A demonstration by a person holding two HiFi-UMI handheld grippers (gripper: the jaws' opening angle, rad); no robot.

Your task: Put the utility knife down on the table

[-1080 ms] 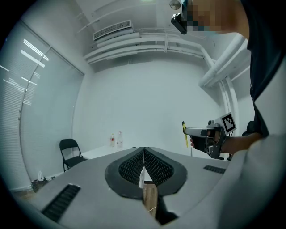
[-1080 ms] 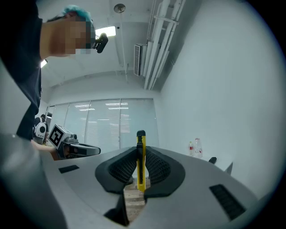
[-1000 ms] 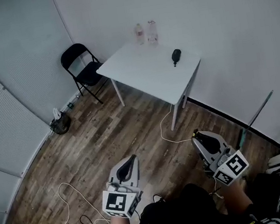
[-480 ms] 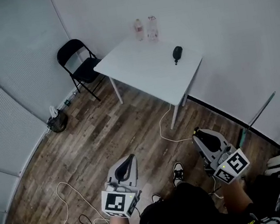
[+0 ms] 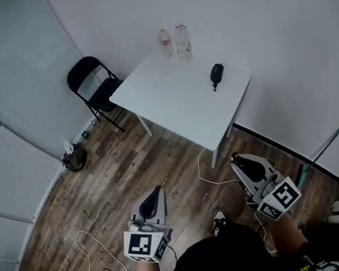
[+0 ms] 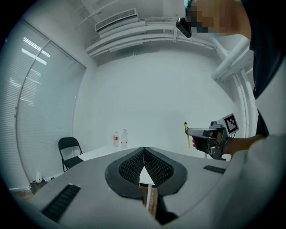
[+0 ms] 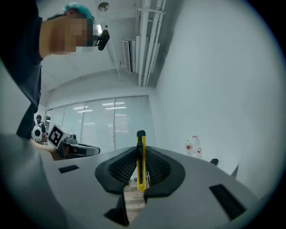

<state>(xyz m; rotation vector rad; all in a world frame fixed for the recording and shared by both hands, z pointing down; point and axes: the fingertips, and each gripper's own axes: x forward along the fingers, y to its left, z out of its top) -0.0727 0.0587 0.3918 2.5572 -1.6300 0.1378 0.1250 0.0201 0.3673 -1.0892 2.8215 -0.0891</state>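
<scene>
A yellow utility knife [image 7: 140, 161] with a black tip stands upright between the jaws of my right gripper [image 7: 141, 166], which is shut on it. In the head view the right gripper [image 5: 238, 162] hangs over the wood floor, short of the white table [image 5: 172, 109]. My left gripper [image 5: 159, 193] is lower left of it, also over the floor; its jaws meet with nothing between them in the left gripper view [image 6: 144, 156]. The left gripper view also shows the right gripper [image 6: 190, 134] with the yellow knife [image 6: 186, 134] sticking up from it.
On the table lie a black object [image 5: 215, 74] and two bottles [image 5: 174, 41] at its far edge. A black folding chair [image 5: 93, 89] stands left of the table. White cables [image 5: 205, 169] trail on the floor. A shoe [image 5: 218, 221] shows below me.
The view has moved closer to the table, which now sits lower and larger in the frame. Both grippers keep their places in front of me.
</scene>
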